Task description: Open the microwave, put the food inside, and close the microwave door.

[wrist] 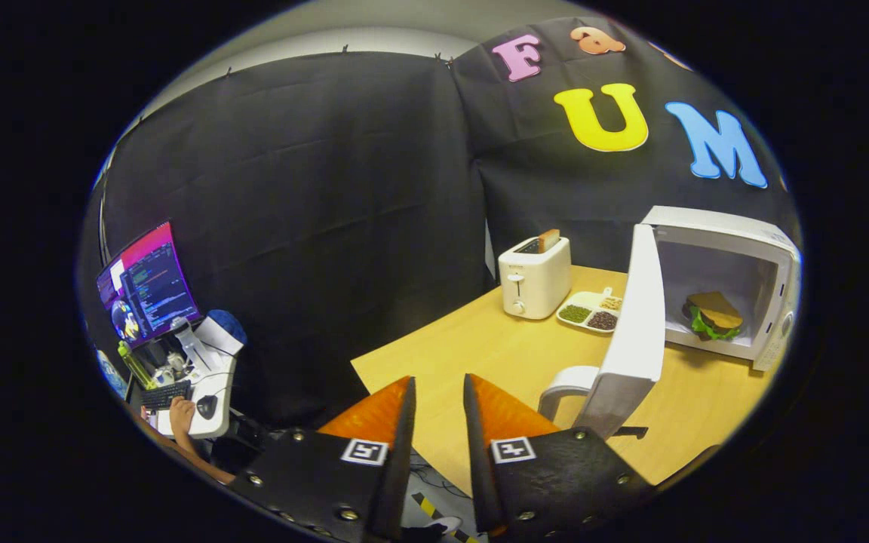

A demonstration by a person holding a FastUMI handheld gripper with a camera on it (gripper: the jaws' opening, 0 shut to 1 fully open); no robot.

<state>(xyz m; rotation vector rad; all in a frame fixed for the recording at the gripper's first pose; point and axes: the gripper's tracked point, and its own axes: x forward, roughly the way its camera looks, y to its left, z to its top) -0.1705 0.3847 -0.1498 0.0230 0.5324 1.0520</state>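
Note:
A white microwave (770, 260) stands on the wooden table (472, 354), ahead of my fingers and to their right. Its door (634, 324) is swung wide open toward me, and the curved handle (564, 386) sits just right of my right finger. Inside the cavity lies a sandwich (713, 315) with green lettuce. My gripper (440, 379) hovers over the table's near corner, well back from the microwave. It is open by a narrow gap, with nothing between the fingers.
A white toaster (532, 277) with a slice of bread in it stands at the back of the table. Beside it lies a divided tray (589, 309) of small foods. Off the table's left edge a person's hand (182, 413) rests at a desk with a monitor (148, 283).

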